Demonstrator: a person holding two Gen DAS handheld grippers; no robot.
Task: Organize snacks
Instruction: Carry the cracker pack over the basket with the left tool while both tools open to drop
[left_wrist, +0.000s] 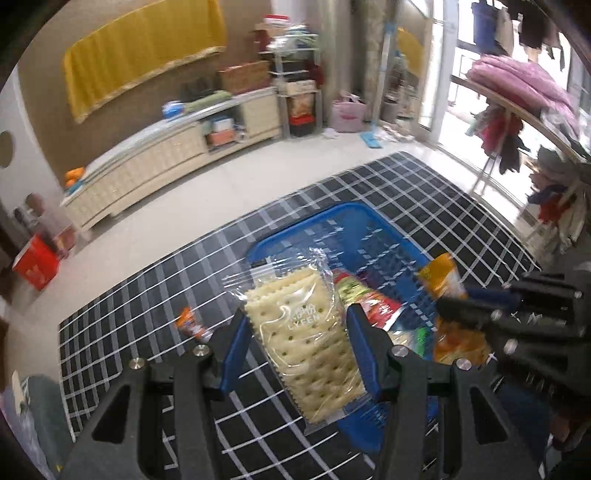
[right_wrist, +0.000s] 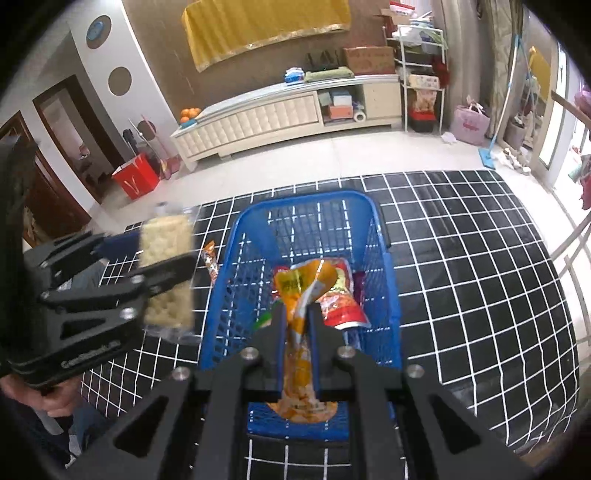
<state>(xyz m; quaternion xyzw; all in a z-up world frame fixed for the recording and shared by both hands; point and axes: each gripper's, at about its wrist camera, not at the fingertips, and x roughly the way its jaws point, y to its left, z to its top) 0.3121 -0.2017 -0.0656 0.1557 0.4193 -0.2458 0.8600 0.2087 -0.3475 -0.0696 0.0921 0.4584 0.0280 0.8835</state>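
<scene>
My left gripper (left_wrist: 295, 317) is shut on a clear pack of pale crackers (left_wrist: 306, 339) and holds it above the left rim of the blue plastic basket (left_wrist: 354, 214). From the right wrist view the pack (right_wrist: 166, 273) hangs left of the basket (right_wrist: 306, 201). My right gripper (right_wrist: 297, 314) is shut on an orange snack bag (right_wrist: 299, 295) over the basket's near end; this bag also shows in the left wrist view (left_wrist: 443, 280). A red snack bag (right_wrist: 340, 306) lies in the basket. A small orange-and-white snack pack (right_wrist: 210, 260) lies on the cloth left of the basket.
The basket sits on a black cloth with a white grid (right_wrist: 461, 258) over a low surface. Beyond are a tiled floor, a white TV cabinet (right_wrist: 280, 114), a red box (right_wrist: 135, 179) and a clothes rack (left_wrist: 517, 110) at the right.
</scene>
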